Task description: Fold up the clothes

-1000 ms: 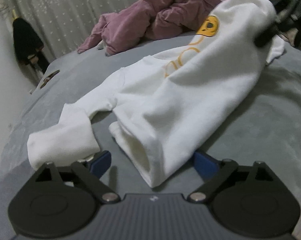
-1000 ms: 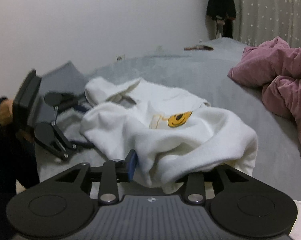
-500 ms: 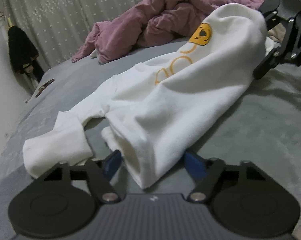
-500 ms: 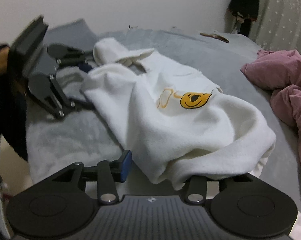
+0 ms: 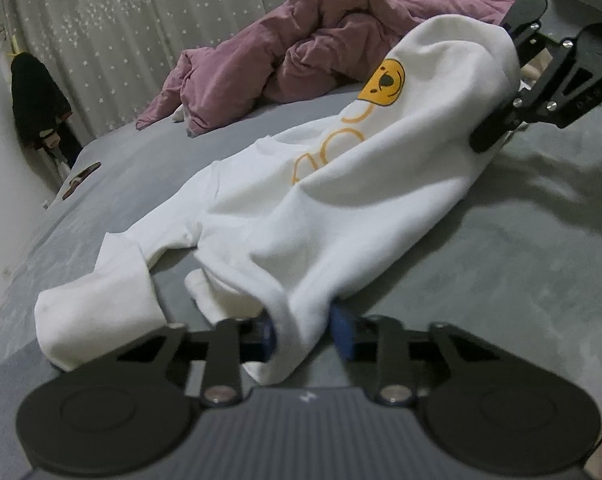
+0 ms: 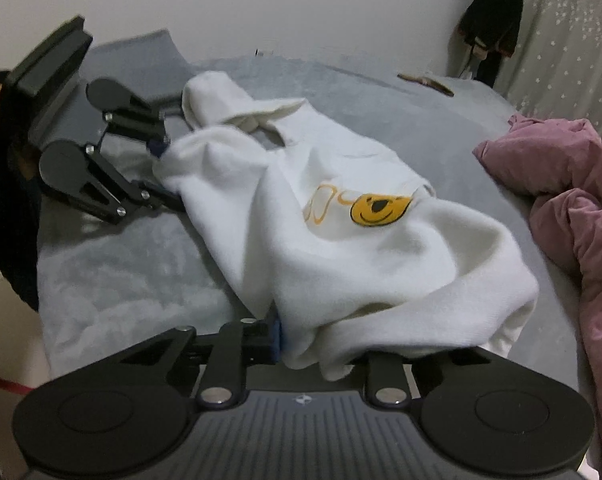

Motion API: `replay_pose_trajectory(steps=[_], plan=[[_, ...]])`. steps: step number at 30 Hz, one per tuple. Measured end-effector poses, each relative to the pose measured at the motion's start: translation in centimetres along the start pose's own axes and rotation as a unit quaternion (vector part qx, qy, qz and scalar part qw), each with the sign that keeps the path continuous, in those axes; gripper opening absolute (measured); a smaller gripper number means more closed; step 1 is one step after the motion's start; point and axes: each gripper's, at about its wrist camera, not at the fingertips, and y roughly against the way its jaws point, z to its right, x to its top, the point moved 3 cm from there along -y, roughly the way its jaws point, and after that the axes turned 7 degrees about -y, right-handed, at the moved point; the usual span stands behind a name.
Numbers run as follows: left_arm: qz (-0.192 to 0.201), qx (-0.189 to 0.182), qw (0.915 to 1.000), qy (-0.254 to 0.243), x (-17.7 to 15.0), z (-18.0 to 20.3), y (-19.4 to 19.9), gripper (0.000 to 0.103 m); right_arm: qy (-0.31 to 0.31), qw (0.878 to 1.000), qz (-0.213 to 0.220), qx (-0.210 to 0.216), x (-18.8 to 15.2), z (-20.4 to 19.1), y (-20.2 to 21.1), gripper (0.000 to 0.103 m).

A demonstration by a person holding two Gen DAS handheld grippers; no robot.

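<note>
The right gripper (image 6: pixel 315 346) had one blue pad buried under fabric; only the other showed. The white sweatshirt (image 5: pixel 341 200) lay stretched lengthwise between both tools on the grey bed cover (image 5: pixel 521 260), soft fleece with a yellow bear face. The left gripper (image 5: pixel 303 330) was closing, pinching the hem; the right was closing too, white cloth bunched between its jaws.
</note>
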Motion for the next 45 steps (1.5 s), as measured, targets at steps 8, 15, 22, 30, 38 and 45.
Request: replay_pose_trajectory(steps=[8,15,22,30,38,45], plan=[[0.036,-0.025,0.9942,0.098,1.0,-3.1,2.5,0.010,-0.019,0.997,0.068,0.019,1.2,0.4,2.7,0.014],[0.107,-0.095,0.9692,0.200,1.2,-6.8,6.3,0.010,-0.052,0.988,0.127,0.075,1.9,0.9,5.5,0.013],[0.157,-0.192,0.9346,0.255,0.7,-8.9,8.9,0.010,-0.084,0.971,0.144,0.171,1.6,1.2,7.3,0.013],[0.056,-0.220,0.9139,0.336,-0.6,-10.0,5.2,0.010,-0.122,0.972,0.091,0.180,1.0,1.8,5.3,0.013],[0.022,-0.185,0.9231,0.336,-0.4,-9.7,2.5,0.011,-0.175,0.980,0.014,0.092,0.8,2.8,1.2,0.014],[0.023,-0.150,0.9280,0.340,0.8,-10.1,0.9,0.014,-0.210,0.976,0.027,0.049,0.7,4.3,1.1,0.014]])
